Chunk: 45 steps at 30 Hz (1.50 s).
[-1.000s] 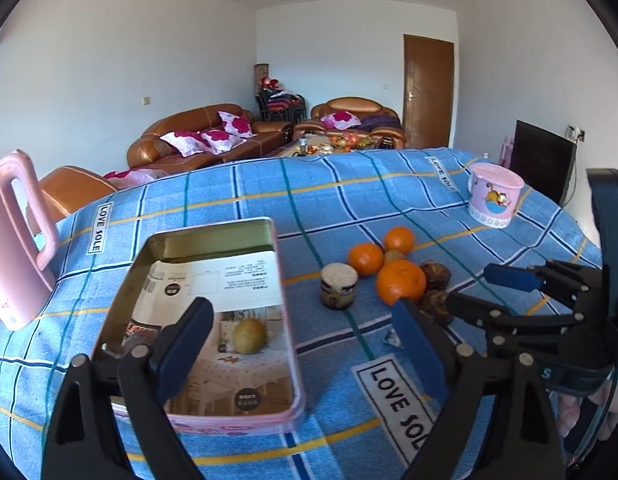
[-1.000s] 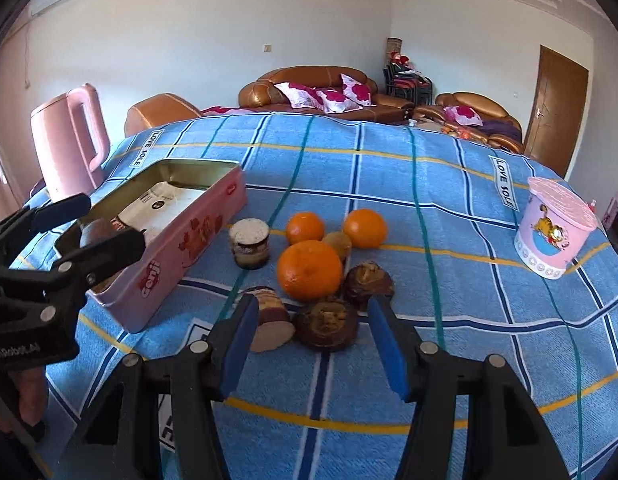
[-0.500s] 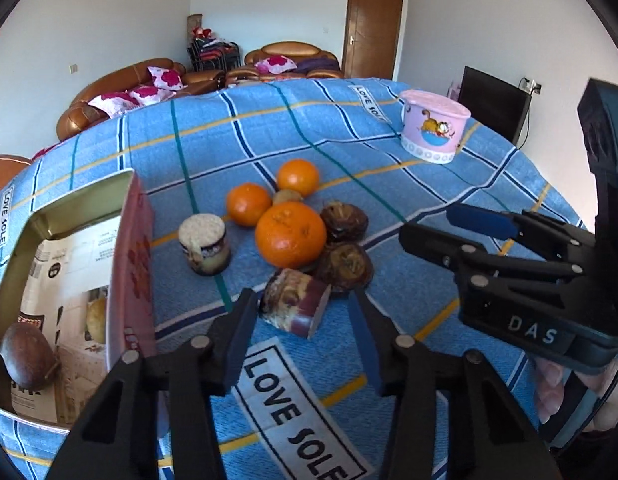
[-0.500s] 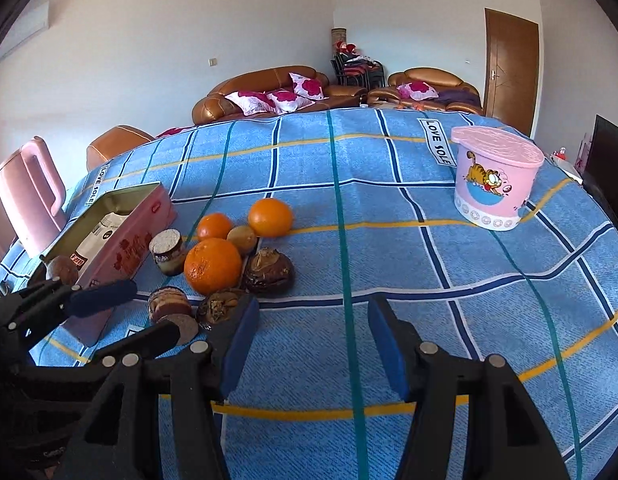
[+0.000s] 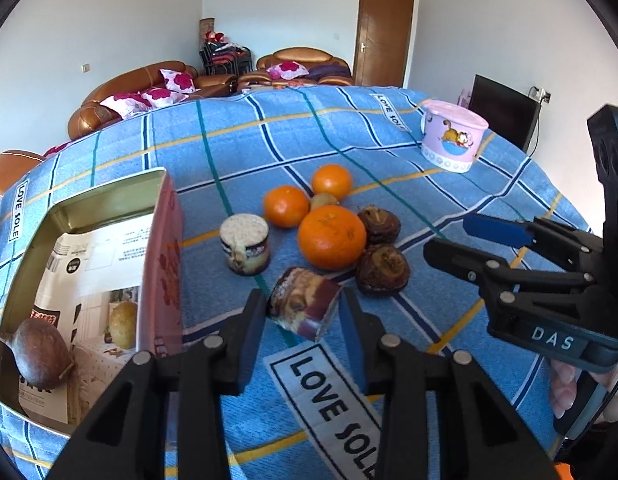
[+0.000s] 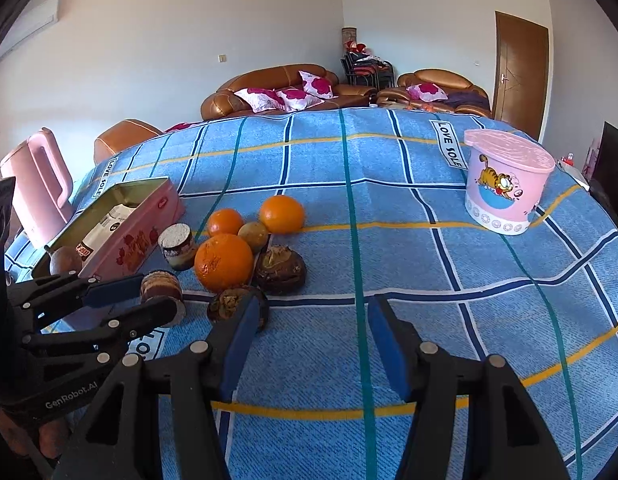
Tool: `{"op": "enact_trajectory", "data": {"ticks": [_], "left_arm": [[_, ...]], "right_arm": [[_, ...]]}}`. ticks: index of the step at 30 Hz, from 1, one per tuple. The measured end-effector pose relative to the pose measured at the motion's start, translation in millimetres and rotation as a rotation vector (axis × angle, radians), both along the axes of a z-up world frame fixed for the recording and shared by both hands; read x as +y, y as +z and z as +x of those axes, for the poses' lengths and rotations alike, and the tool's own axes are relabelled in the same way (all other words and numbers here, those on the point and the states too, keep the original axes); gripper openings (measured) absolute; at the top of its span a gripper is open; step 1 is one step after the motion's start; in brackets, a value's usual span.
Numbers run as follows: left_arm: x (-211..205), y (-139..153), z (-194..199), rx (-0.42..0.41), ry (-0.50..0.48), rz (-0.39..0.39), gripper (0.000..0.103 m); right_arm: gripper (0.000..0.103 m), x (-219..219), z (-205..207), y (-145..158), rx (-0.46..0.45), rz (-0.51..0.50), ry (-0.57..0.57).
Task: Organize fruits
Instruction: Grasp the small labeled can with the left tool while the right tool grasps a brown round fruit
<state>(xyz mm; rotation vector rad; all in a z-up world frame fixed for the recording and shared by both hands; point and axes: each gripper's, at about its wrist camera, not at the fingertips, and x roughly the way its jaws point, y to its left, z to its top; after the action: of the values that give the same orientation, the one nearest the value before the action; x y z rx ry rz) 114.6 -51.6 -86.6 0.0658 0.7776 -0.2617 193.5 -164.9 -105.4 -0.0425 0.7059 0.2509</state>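
My left gripper has its jaws closed around a brown cut fruit piece lying on the blue cloth; the piece also shows in the right wrist view. Behind it sit a big orange, two smaller oranges, a small kiwi-like fruit, two dark brown fruits and another cut piece standing upright. The open pink tin at the left holds a brown fruit and a yellowish fruit. My right gripper is open and empty, right of the pile.
A pink Garfield tub stands at the back right of the table. A pink kettle stands at the far left beyond the tin. The blue checked cloth covers the table; sofas and a door lie behind.
My left gripper swung from over the tin to the pile and closed onto the lying cut piece. My right gripper drew back to the right of the fruits, still open.
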Motion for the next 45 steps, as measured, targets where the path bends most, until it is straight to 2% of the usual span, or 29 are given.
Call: {"op": "enact_trajectory", "data": {"ticks": [4,7,10,14,17,19,25,38,45], "left_arm": [[10.7,2.4,1.6,-0.024,0.050,0.031,0.039],[22.6,2.8,2.4,-0.016,0.061,-0.012,0.039],[27.8,5.4,-0.9,-0.037,0.063,-0.037,0.039],[25.4,8.3,-4.7,-0.065,0.059,-0.027,0.039],[22.2,9.7,-6.1,-0.079,0.057,-0.024,0.039],[22.8,10.9,-7.1,-0.088,0.064,-0.024,0.039],[24.2,13.8,-11.0,-0.115,0.077,-0.025,0.039],[23.1,17.3,-16.2,-0.155,0.096,-0.017,0.039],[24.2,20.8,-22.0,-0.189,0.111,-0.011,0.039]], "right_arm": [[0.059,16.0,1.6,-3.4,0.020,-0.034,0.064],[0.059,29.0,5.2,-6.5,0.039,-0.068,0.103],[0.059,36.7,15.0,-11.9,0.080,-0.049,0.125],[0.059,45.5,25.8,-21.4,0.145,-0.049,0.158],[0.056,49.3,26.2,-23.2,0.153,-0.066,0.163],[0.045,50.1,24.8,-22.4,0.146,-0.065,0.169],[0.045,50.4,19.7,-17.4,0.113,-0.060,0.179],[0.045,41.5,5.3,-1.2,0.014,0.016,0.210],[0.045,42.6,-6.4,6.3,-0.057,0.008,0.217]]}}
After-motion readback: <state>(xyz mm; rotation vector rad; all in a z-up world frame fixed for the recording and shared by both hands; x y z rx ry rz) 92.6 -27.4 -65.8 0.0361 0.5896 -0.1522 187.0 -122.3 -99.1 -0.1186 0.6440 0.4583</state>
